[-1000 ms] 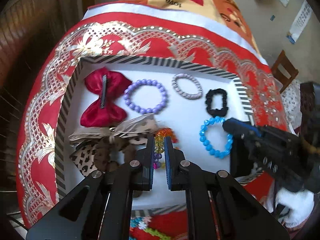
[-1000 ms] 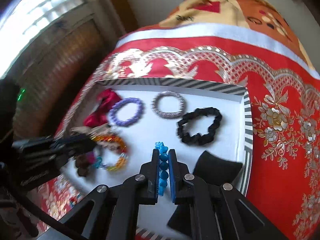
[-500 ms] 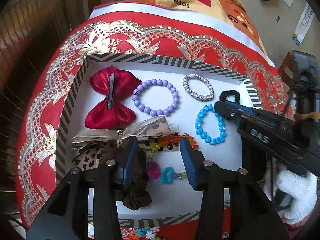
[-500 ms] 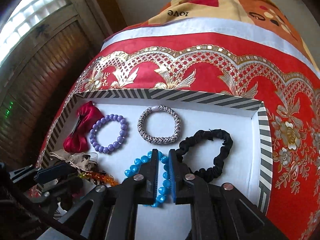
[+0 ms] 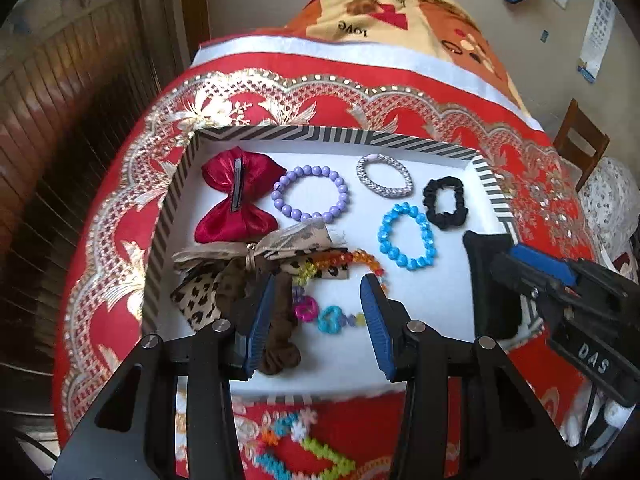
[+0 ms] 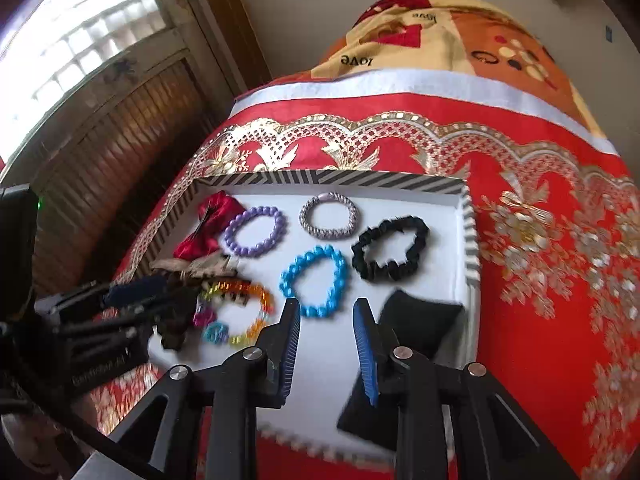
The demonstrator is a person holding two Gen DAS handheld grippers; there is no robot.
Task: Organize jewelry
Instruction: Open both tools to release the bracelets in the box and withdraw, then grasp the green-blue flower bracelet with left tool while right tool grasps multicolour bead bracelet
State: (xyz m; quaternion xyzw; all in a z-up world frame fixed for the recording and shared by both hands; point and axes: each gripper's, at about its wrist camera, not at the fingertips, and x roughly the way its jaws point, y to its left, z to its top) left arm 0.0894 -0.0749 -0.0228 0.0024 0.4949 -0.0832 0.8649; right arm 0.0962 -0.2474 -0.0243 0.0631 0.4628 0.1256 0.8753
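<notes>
A shallow white tray (image 5: 484, 178) with a black-and-white striped rim sits on a red cloth (image 5: 320, 100) embroidered in gold. Along the tray's far rim lie four things in a row: one glossy red satin bow (image 5: 236, 202) with a dark metal clip, one bracelet of smooth round lilac beads (image 5: 310, 199), one woven silver band (image 5: 384, 176), and one ruffled black fabric scrunchie (image 5: 445, 202). Just nearer than the silver band lies one bracelet of faceted bright blue beads (image 5: 407, 237). At the tray's left side a leopard-print ribbon bow (image 5: 288, 240) and a brown velvety scrunchie (image 5: 280, 320) overlap in a heap, touching one multicoloured translucent bead bracelet (image 5: 320, 304). The left gripper (image 5: 318, 300) hovers over that bracelet, fingers spread wide, gripping nothing. The right gripper (image 6: 326, 320) sits near the tray's front, just short of the blue bracelet, fingers parted and empty.
</notes>
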